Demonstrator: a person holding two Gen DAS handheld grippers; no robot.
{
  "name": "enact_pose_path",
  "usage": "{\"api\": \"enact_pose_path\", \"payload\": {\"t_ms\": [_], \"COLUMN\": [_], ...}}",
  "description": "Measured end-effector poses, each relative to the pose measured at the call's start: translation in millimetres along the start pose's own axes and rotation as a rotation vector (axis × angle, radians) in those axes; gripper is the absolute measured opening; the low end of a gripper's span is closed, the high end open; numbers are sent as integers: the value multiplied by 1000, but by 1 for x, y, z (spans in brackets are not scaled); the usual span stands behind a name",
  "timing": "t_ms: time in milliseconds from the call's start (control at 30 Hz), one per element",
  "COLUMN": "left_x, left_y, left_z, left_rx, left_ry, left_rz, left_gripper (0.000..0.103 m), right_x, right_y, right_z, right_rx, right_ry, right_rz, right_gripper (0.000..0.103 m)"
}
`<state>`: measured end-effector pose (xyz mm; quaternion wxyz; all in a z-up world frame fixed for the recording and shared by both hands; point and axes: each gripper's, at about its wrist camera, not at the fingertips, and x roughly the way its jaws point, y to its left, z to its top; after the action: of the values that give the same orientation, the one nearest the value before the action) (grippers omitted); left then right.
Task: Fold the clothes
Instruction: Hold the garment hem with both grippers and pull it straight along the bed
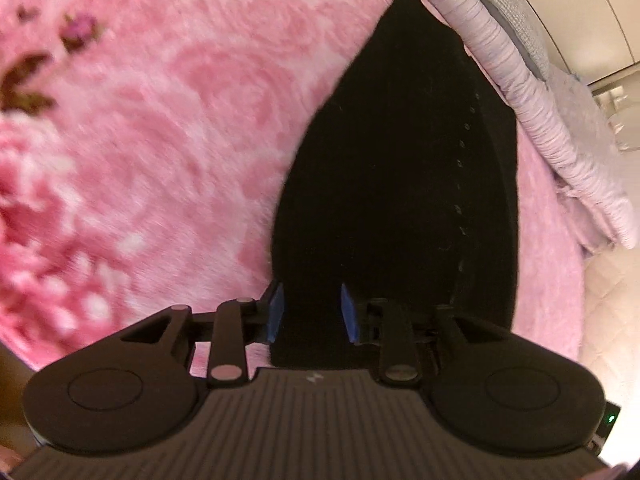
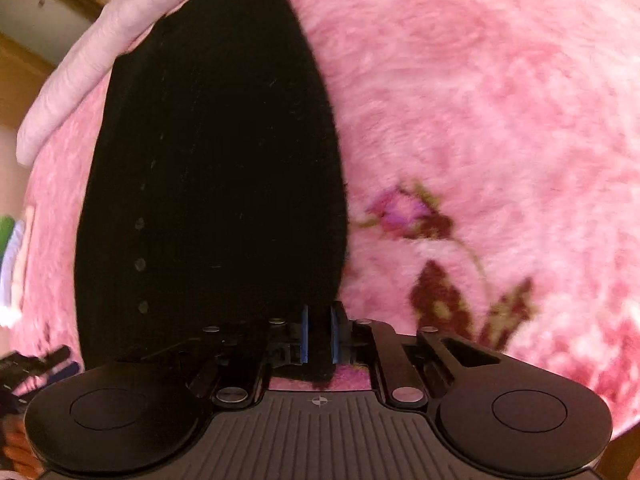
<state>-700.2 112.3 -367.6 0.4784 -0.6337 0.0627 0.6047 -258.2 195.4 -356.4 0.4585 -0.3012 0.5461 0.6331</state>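
the black garment [image 1: 400, 184] lay stretched out on the pink floral blanket [image 1: 168, 128] of the bed, its far end reaching toward the lilac ribbed bolster [image 1: 520, 92] at the blanket's edge. a line of small buttons or snaps [image 2: 140, 264] ran down one side of it. my left tool [image 1: 312, 316] had its blue pads [image 1: 276, 312] spread fairly wide, with the near hem of the cloth lying between them; i couldn't tell whether they pinched it or only straddled it. my right tool [image 2: 318, 334] had its pads [image 2: 305, 334] drawn close together on the near corner of the same hem, and it looked clamped on the fabric.

i judged the cloth soft, limp and light, likely to sag and drag on the fluffy pile rather than slide. the edges seemed the sensible places to grip, both near corners at once, so the hem stayed straight when lifted over. the buttoned side looked a little stiffer and might have resisted a clean crease.
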Motion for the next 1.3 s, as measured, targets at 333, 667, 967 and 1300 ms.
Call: {"api": "enact_pose_path", "payload": {"t_ms": [333, 667, 967, 1300], "left_x": [20, 17, -16, -9], "left_y": [9, -3, -14, 3], "left_z": [-10, 1, -23, -43], "left_rx": [-54, 74, 339, 379], "left_ry": [25, 28, 15, 45], "left_rz": [-35, -46, 59, 141], "left_gripper": [38, 7, 8, 11], "right_x": [-26, -14, -28, -33], "right_y": [-42, -19, -17, -7], "right_z": [10, 6, -26, -41], "right_rx": [95, 43, 4, -137], "right_ry": [-24, 12, 77, 91], "right_rz": [102, 57, 81, -39], "right_gripper": [52, 9, 8, 17]}}
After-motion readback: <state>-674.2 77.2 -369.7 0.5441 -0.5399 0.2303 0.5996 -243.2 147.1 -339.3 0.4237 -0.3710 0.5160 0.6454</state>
